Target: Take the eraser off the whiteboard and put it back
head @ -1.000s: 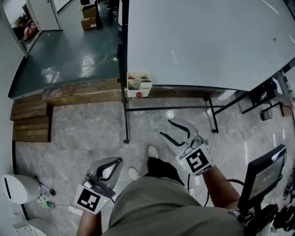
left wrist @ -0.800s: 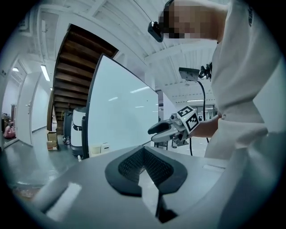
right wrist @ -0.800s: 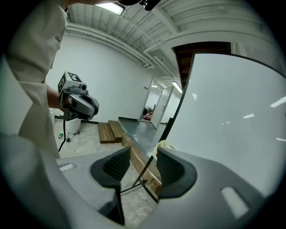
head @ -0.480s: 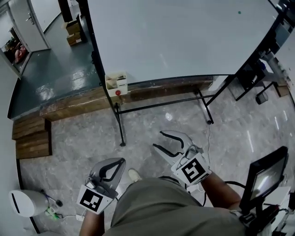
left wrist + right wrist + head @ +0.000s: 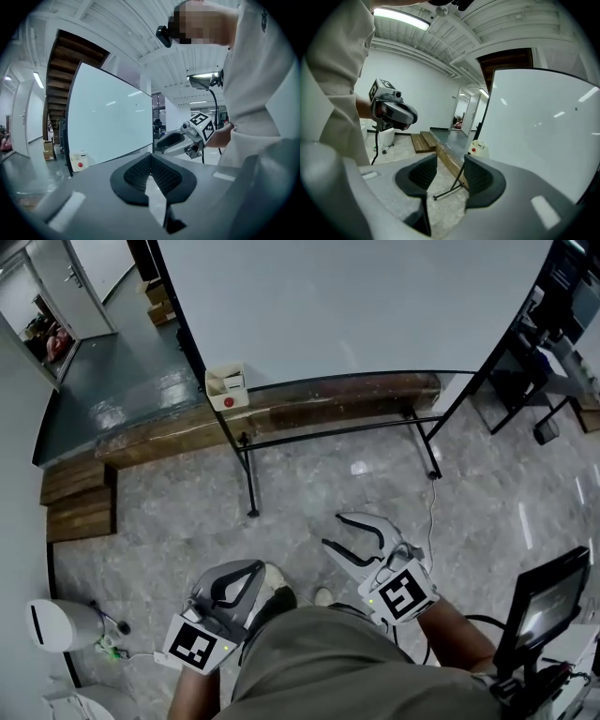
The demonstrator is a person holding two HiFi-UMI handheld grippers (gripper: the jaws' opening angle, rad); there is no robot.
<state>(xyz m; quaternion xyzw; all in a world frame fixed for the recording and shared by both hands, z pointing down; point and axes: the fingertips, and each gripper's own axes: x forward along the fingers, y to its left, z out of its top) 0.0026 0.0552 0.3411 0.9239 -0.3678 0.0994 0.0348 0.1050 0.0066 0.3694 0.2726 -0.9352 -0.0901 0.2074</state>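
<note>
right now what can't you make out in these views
- Eraser: none can be picked out on the whiteboard. The head view's top edge cuts off the board's upper part, and both gripper views see it only at a slant.
- White box at the board's lower corner: contents too small to tell in every view.
- Monitor: near the head view's right edge and seen at an angle, so the screen is unreadable.

The left gripper (image 5: 249,567) and right gripper (image 5: 334,530) were pale grey, with black, finely ribbed pads (image 5: 423,172). Behind the fingers each bore a white cube (image 5: 404,593) printed with black square markers. Beyond the fingertips lay a grey, marble-veined floor (image 5: 309,484), a brown wooden step (image 5: 309,404), a white whiteboard (image 5: 356,306) framed in black, and a cream box (image 5: 227,385) with a red dot.
</note>
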